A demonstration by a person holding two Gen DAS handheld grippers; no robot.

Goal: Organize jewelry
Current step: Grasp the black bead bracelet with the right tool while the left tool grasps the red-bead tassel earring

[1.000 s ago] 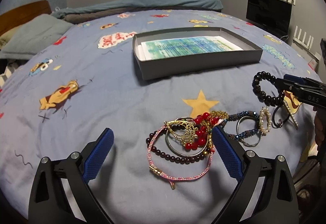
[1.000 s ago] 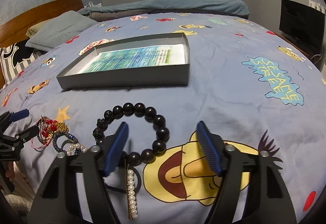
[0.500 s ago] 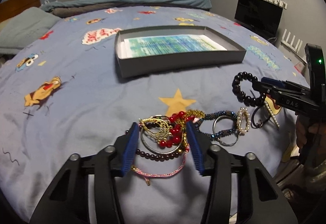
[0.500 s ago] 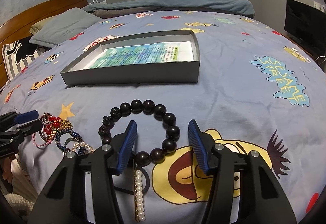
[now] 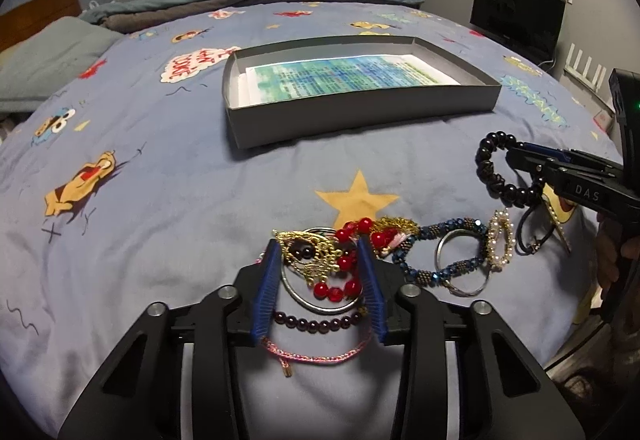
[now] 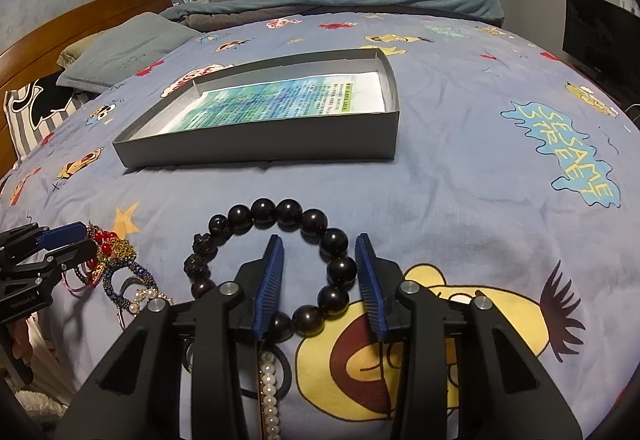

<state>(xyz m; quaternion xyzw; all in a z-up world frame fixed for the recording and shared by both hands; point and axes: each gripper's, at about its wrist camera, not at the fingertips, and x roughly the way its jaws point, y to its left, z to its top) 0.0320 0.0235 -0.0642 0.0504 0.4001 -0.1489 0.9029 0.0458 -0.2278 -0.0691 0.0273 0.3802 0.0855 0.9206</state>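
Note:
A pile of jewelry lies on the blue bedspread: a red bead bracelet (image 5: 346,264), a gold ornament (image 5: 310,254), a silver bangle (image 5: 316,302), a pink cord bracelet (image 5: 316,356) and a dark blue beaded bracelet (image 5: 436,256). My left gripper (image 5: 320,252) is half closed around the red beads and gold ornament, its jaws still apart. A black bead bracelet (image 6: 312,236) lies further right. My right gripper (image 6: 318,252) is half closed around its right side, with a gap left. A pearl strand (image 6: 269,392) lies beneath it.
A shallow grey box (image 5: 360,120) lined with a printed sheet sits on the bed beyond the jewelry; it also shows in the right wrist view (image 6: 260,144). A pillow (image 6: 120,52) and a wooden headboard lie at far left. A dark monitor (image 5: 516,12) stands right.
Both grippers have narrowed from wide open. The left one has moved forward over the pile around the red beads. The right one has closed in around the black bracelet's right side.

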